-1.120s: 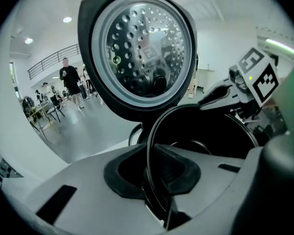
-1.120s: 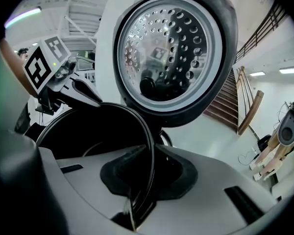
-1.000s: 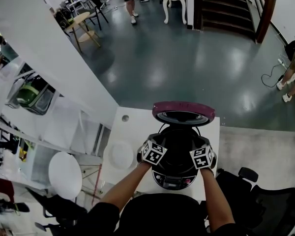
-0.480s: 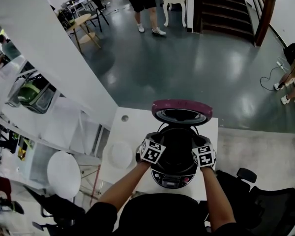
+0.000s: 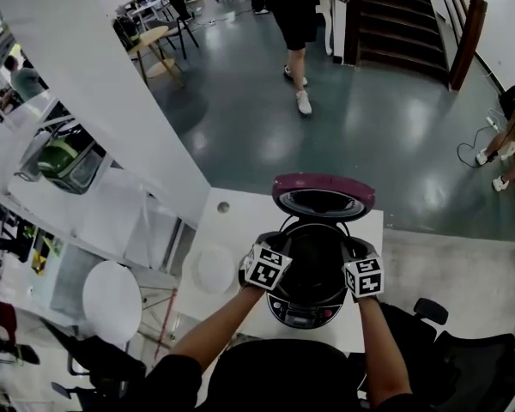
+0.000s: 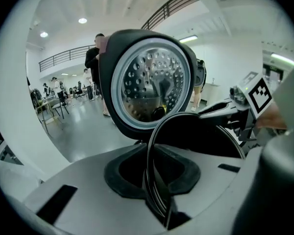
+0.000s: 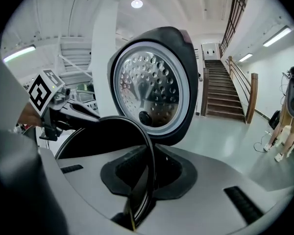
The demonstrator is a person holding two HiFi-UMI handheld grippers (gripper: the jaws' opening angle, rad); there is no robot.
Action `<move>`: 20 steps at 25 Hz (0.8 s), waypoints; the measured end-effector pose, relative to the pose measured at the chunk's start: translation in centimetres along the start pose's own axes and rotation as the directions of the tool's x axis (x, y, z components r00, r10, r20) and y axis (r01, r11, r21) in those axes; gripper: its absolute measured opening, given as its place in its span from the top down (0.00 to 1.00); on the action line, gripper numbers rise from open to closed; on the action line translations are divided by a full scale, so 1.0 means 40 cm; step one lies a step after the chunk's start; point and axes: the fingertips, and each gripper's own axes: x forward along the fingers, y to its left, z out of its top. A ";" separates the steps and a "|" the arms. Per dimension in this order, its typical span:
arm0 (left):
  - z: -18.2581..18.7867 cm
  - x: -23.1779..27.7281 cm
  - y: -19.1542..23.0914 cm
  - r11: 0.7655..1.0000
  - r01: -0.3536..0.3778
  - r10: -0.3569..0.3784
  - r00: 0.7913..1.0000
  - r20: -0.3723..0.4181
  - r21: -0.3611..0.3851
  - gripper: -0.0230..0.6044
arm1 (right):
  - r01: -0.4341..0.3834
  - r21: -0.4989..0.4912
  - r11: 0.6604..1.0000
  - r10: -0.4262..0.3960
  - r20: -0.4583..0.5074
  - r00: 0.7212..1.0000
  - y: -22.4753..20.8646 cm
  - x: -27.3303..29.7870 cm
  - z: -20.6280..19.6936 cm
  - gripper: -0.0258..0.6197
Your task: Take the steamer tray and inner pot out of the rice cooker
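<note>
With the left tongs (image 6: 159,195) and right tongs (image 7: 139,190) each clenched on opposite sides of the thin rim of the inner pot (image 5: 316,256), at the mouth of the rice cooker (image 5: 305,313) on the surface (image 5: 232,230), uneven lifting can tilt the pot, slipping the rim or striking the open lid (image 5: 324,197).

Both forearms (image 5: 215,329) reach forward. The left gripper (image 5: 268,264) at nine o'clock and the right gripper (image 5: 363,275) at three o'clock each pinch a thin dark rim (image 6: 148,165), seemingly the inner pot (image 5: 314,251).
</note>
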 end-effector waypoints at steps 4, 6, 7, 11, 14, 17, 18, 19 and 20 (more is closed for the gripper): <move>0.022 -0.043 -0.006 1.000 -0.025 0.025 0.998 0.061 -0.004 0.89 | -0.007 -0.003 1.000 0.007 0.024 1.000 0.013 -0.031 0.028 0.90; 0.034 -0.065 -0.008 0.999 -0.034 0.034 0.996 0.087 -0.007 0.89 | -0.009 -0.003 1.000 0.009 0.042 0.999 0.020 -0.049 0.044 0.90; 0.042 -0.075 -0.007 0.999 -0.037 0.038 0.994 0.099 -0.010 0.89 | -0.008 -0.005 1.000 0.009 0.054 0.998 0.024 -0.059 0.054 0.90; 0.068 -0.113 -0.002 0.999 -0.039 0.043 0.988 0.145 -0.035 0.89 | 0.000 -0.028 1.000 0.003 0.104 0.995 0.040 -0.092 0.106 0.90; 0.088 -0.150 0.012 0.998 -0.043 0.053 0.982 0.182 -0.054 0.89 | -0.005 -0.045 0.999 0.011 0.137 0.991 0.063 -0.114 0.149 0.90; 0.111 -0.189 0.024 0.997 -0.047 0.059 0.975 0.214 -0.062 0.88 | 0.004 -0.068 0.998 0.007 0.162 0.987 0.083 -0.134 0.190 0.90; 0.116 -0.201 0.026 0.997 -0.045 0.058 0.973 0.222 -0.063 0.88 | 0.008 -0.076 0.997 0.005 0.168 0.986 0.088 -0.140 0.202 0.90; 0.120 -0.214 0.029 0.997 -0.044 0.057 0.972 0.229 -0.064 0.89 | 0.009 -0.082 0.997 0.005 0.171 0.985 0.096 -0.145 0.213 0.90; 0.121 -0.227 0.034 0.997 -0.043 0.057 0.970 0.236 -0.067 0.89 | 0.006 -0.084 0.996 0.008 0.171 0.985 0.106 -0.148 0.223 0.90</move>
